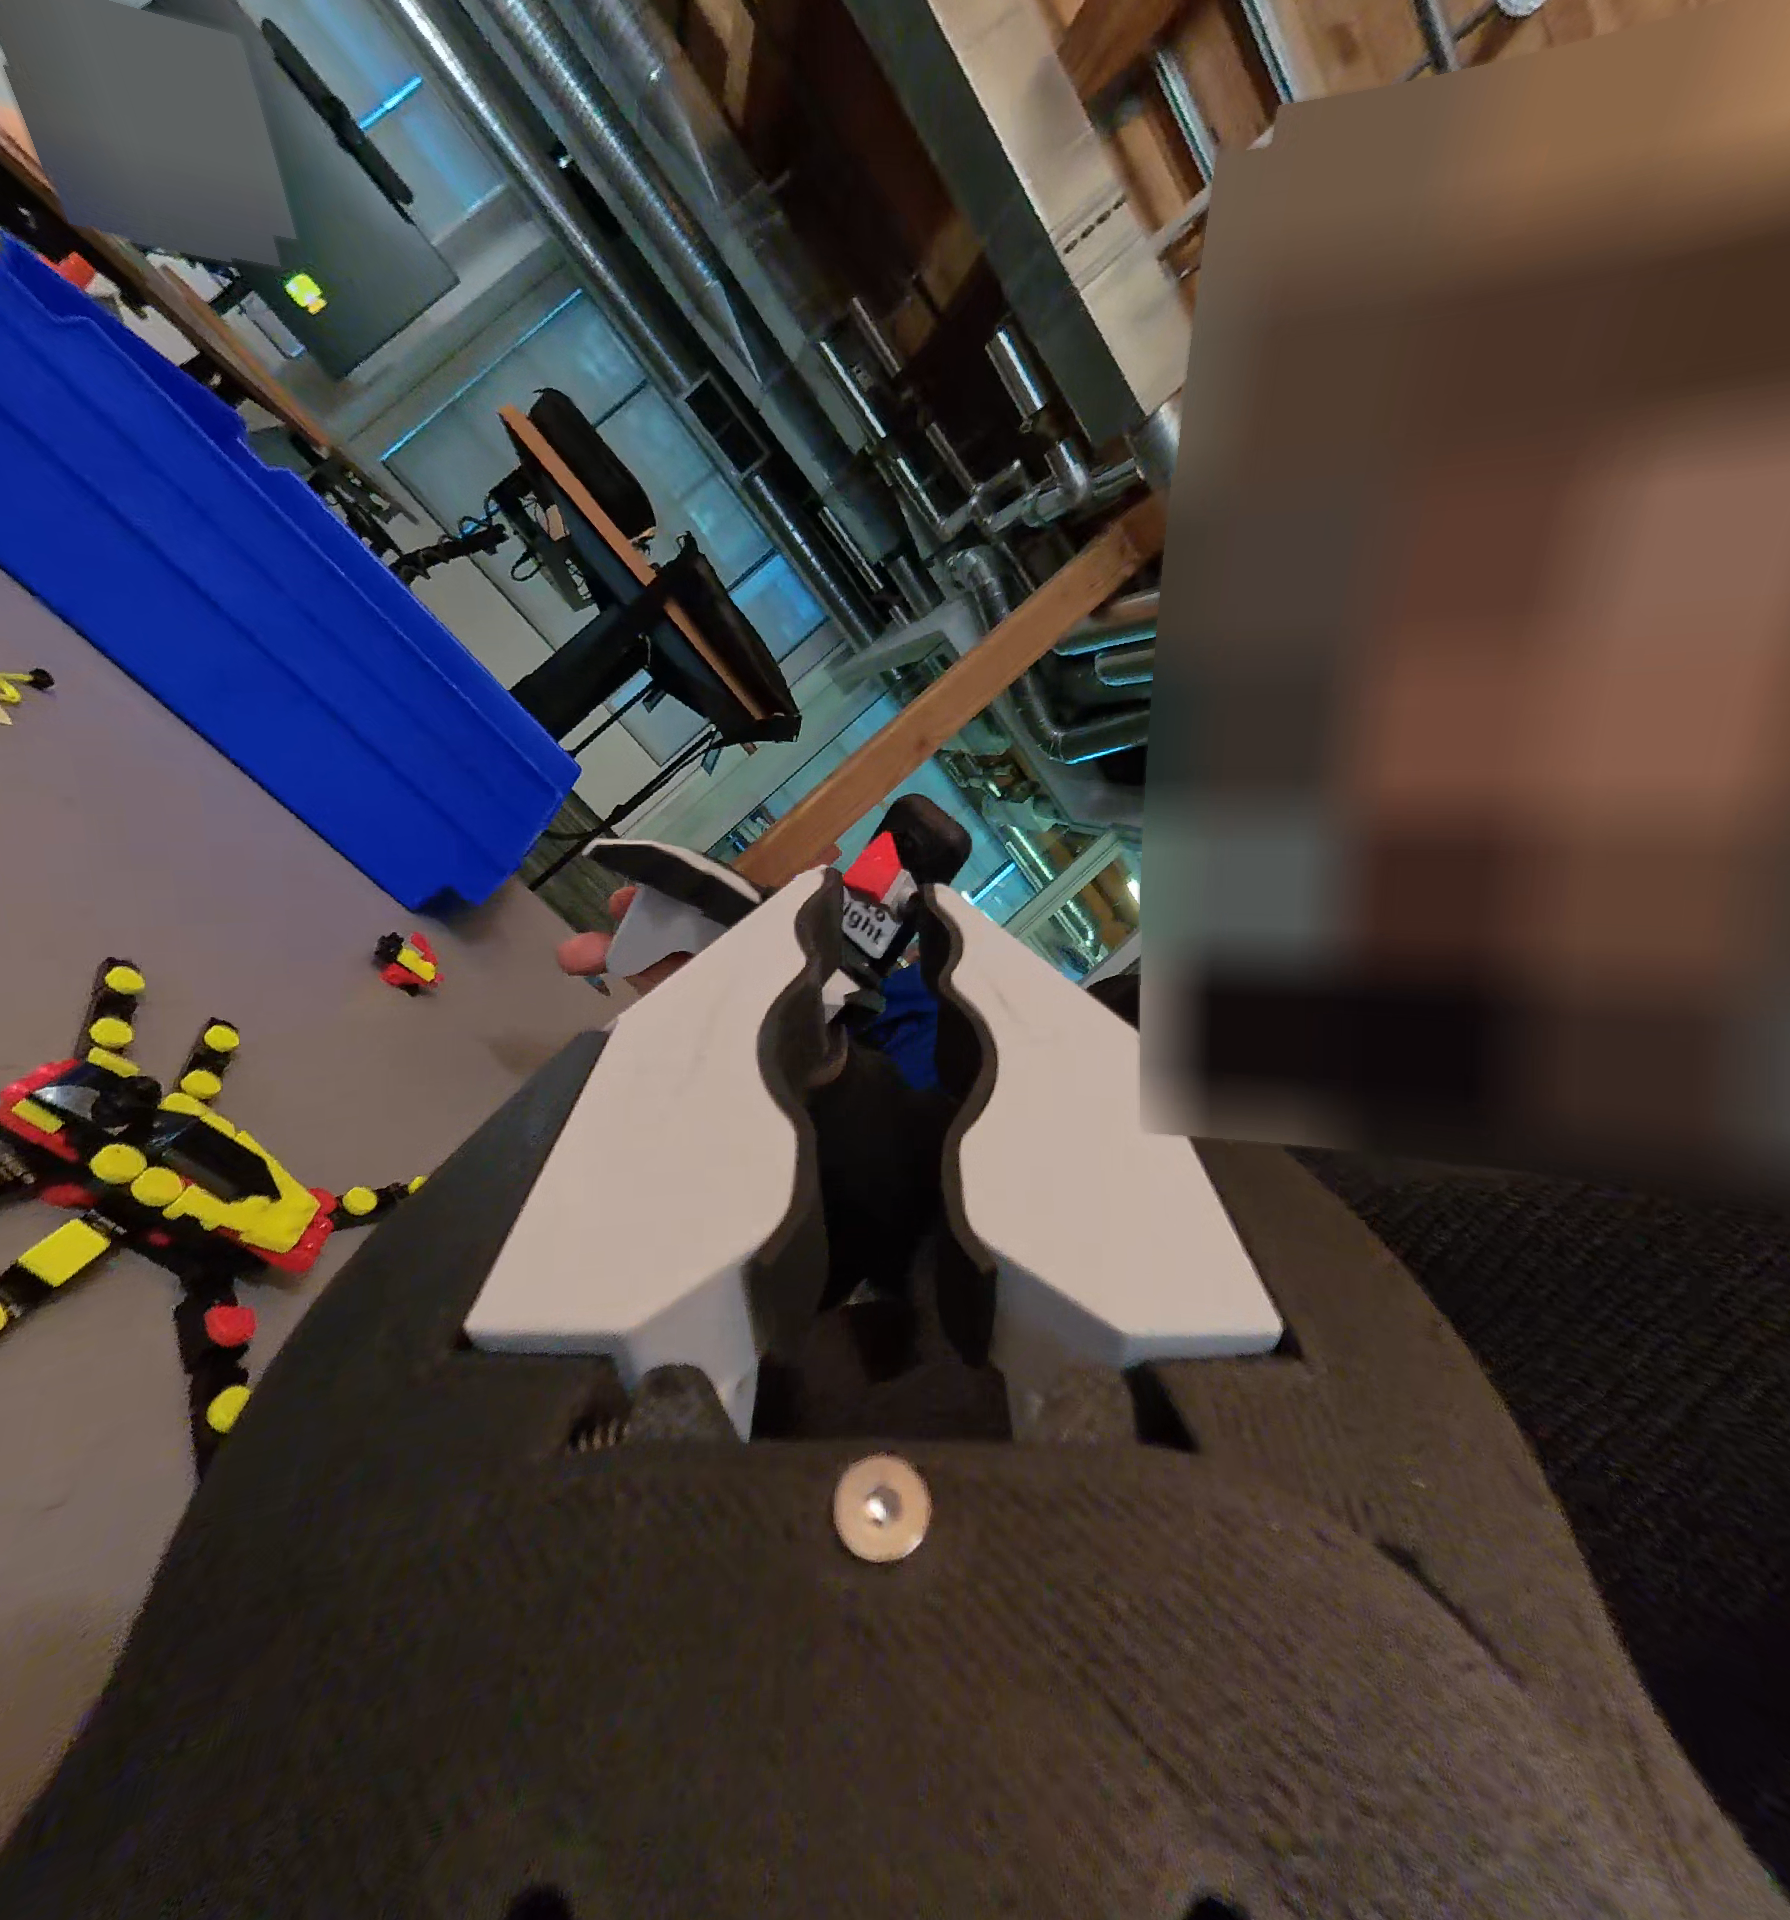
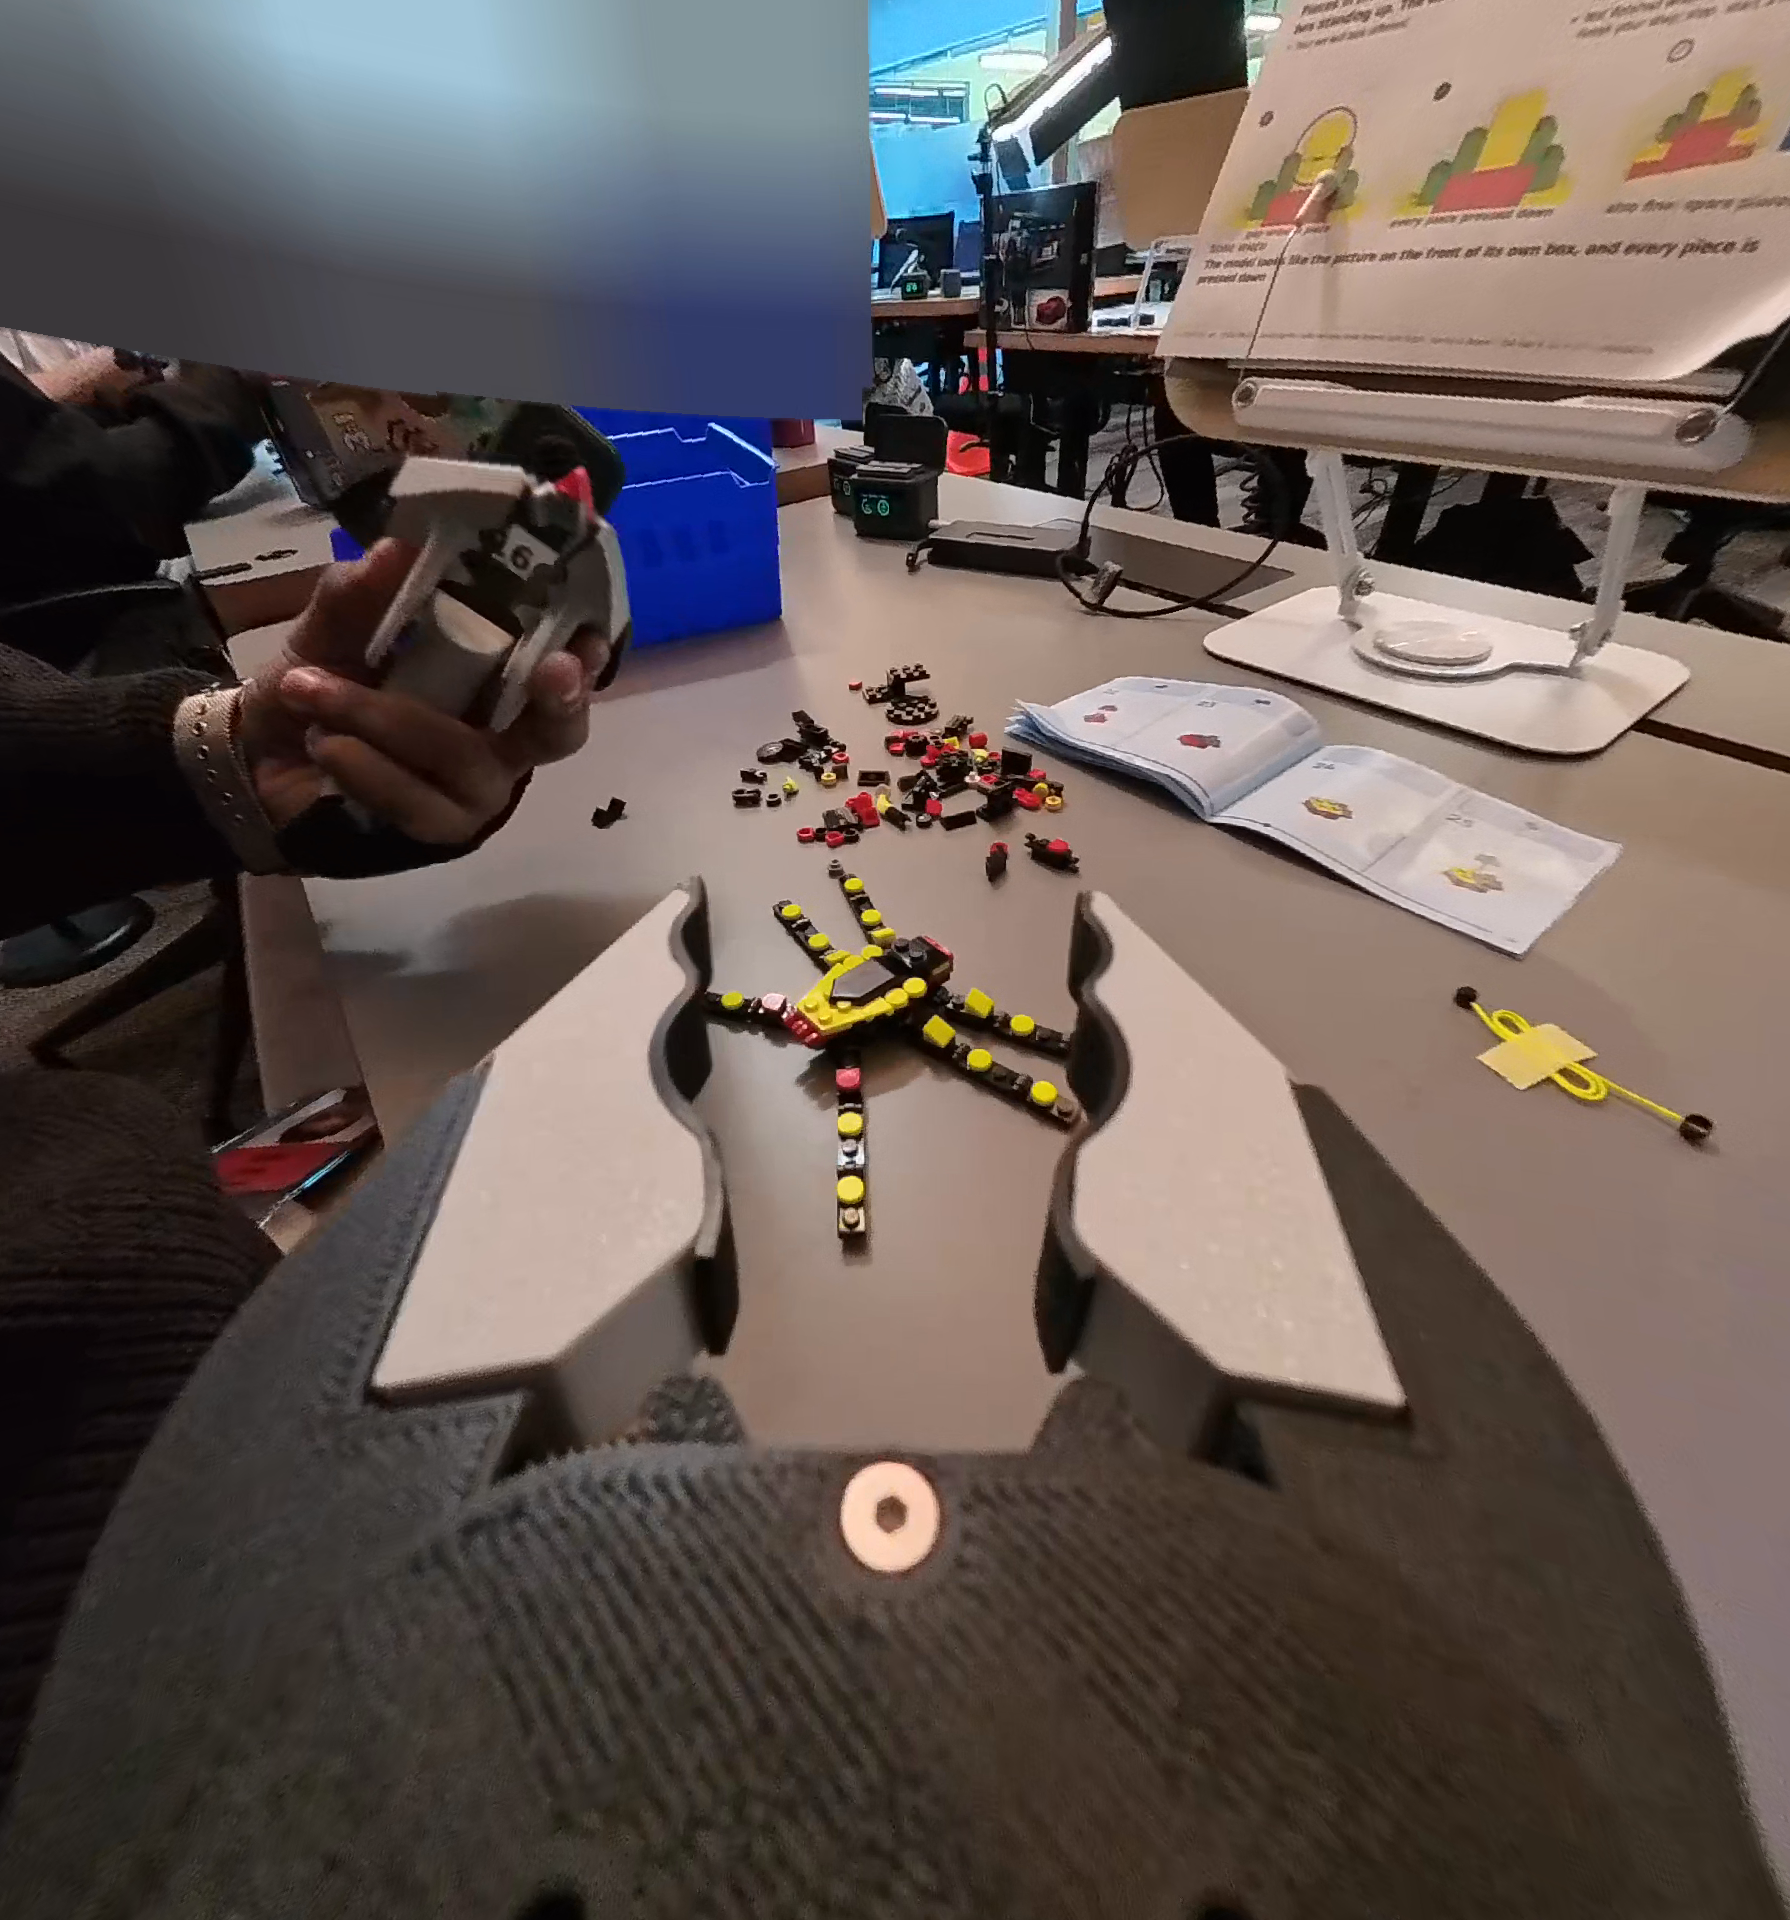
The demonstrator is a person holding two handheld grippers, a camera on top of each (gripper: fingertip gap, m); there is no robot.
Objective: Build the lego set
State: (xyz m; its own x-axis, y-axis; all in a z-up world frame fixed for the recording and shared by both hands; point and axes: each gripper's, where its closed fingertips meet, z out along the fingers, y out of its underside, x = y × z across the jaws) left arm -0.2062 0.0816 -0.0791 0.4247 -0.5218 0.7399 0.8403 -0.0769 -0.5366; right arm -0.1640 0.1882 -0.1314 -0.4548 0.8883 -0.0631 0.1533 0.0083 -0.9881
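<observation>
A spider-like lego model (image 2: pixel 870 997) in black, yellow and red lies flat on the grey table (image 2: pixel 1286 1143), its legs spread. It also shows at the lower left of the left wrist view (image 1: pixel 153 1174). My right gripper (image 2: pixel 891 899) is open and empty, hovering just in front of the model. My left gripper (image 1: pixel 875 904) is raised off the table and tilted, its jaws nearly together with nothing seen between them. It shows in the right wrist view (image 2: pixel 496 561), held by a hand at the upper left. Loose lego pieces (image 2: pixel 901 769) lie in a pile behind the model.
An open instruction booklet (image 2: pixel 1306 800) lies right of the pile. A blue bin (image 2: pixel 693 530) stands at the back left. A white stand (image 2: pixel 1442 655) holds a printed sheet at the back right. A yellow tie (image 2: pixel 1556 1070) lies right of the model. A small red-yellow piece (image 1: pixel 408 961) lies apart. The left gripper is farther from the small red-yellow piece (image 1: pixel 408 961), some 30 cm, than the right, some 15 cm.
</observation>
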